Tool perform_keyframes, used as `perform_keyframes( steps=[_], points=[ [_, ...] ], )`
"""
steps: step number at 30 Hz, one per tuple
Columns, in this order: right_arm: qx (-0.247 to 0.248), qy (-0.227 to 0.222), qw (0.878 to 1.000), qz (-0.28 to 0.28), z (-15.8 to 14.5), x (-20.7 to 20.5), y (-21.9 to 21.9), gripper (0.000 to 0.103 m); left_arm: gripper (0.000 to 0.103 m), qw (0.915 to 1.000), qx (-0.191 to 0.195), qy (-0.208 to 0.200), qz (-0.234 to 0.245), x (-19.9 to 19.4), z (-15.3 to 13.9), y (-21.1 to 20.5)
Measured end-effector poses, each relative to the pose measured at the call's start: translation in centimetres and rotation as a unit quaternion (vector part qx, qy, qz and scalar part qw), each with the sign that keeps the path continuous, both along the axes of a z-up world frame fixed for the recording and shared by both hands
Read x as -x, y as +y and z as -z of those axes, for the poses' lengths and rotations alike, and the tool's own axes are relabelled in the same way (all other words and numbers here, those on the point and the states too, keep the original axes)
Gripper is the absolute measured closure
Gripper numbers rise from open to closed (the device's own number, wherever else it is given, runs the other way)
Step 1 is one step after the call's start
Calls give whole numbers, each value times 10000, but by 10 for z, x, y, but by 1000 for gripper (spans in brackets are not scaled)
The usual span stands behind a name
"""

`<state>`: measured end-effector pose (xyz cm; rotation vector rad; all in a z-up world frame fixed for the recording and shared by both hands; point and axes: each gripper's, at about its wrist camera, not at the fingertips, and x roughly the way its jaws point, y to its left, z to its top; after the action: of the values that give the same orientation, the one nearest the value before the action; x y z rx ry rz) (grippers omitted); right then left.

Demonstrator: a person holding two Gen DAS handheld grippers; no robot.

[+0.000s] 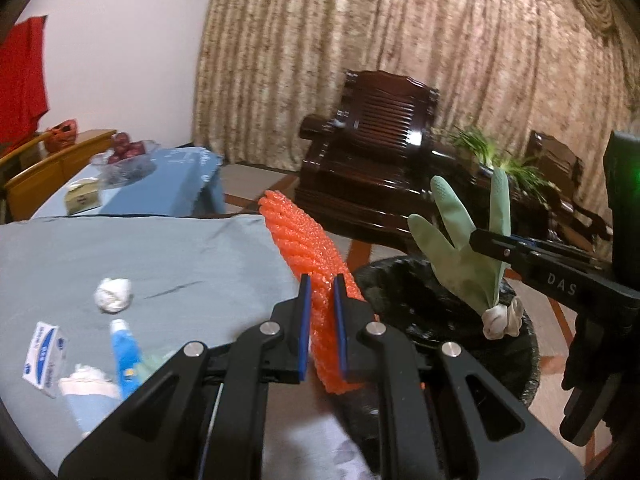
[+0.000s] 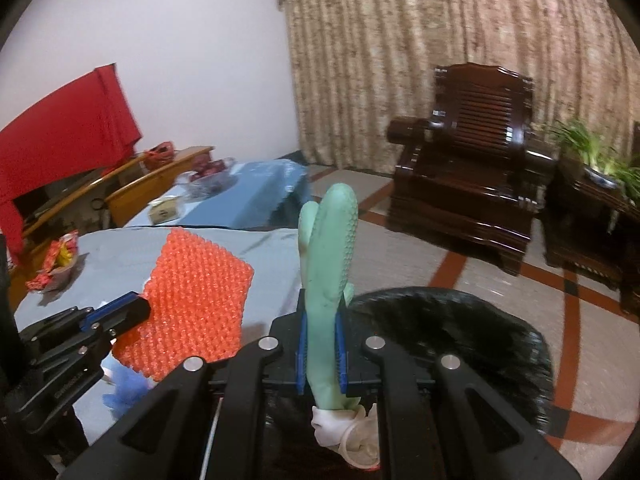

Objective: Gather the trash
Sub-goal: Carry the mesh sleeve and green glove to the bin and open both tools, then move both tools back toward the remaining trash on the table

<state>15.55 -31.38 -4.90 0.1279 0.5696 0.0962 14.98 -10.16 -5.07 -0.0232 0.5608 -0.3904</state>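
My left gripper [image 1: 320,284] is shut on an orange foam net [image 1: 308,248], held upright at the table's right edge beside the bin; the net also shows in the right wrist view [image 2: 196,304]. My right gripper [image 2: 322,312] is shut on a pale green rubber glove [image 2: 328,256] with a white cuff, held over the black-lined trash bin [image 2: 460,320]. In the left wrist view the glove [image 1: 464,256] hangs above the bin [image 1: 404,292]. On the grey-blue table [image 1: 160,256] lie a crumpled white paper ball [image 1: 113,294], a blue tube [image 1: 126,356] and a small white-blue box [image 1: 44,358].
A red-yellow snack wrapper [image 2: 56,266] lies at the table's far left. A dark wooden armchair [image 2: 468,184] and a side table with a plant [image 2: 592,184] stand behind the bin. A blue-clothed low table [image 1: 132,188] with a fruit bowl and a box stands beyond.
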Motion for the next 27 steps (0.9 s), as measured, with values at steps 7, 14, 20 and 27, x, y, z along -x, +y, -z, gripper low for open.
perform_keyframes(
  steps=[7, 14, 20, 27],
  points=[
    [31, 248, 9988, 415, 21, -1, -39, 90, 92, 9988, -88, 149, 462, -14, 15, -52],
    [107, 347, 9960, 817, 36, 7, -66, 56, 58, 9967, -35, 424, 690, -23, 35, -70],
    [154, 186, 9955, 921, 34, 13, -64, 9, 25, 9985, -92, 309, 434, -16, 34, -52],
    [97, -4, 9985, 539, 26, 14, -28, 6, 12, 9997, -217, 64, -88, 2, 22, -6]
  ],
)
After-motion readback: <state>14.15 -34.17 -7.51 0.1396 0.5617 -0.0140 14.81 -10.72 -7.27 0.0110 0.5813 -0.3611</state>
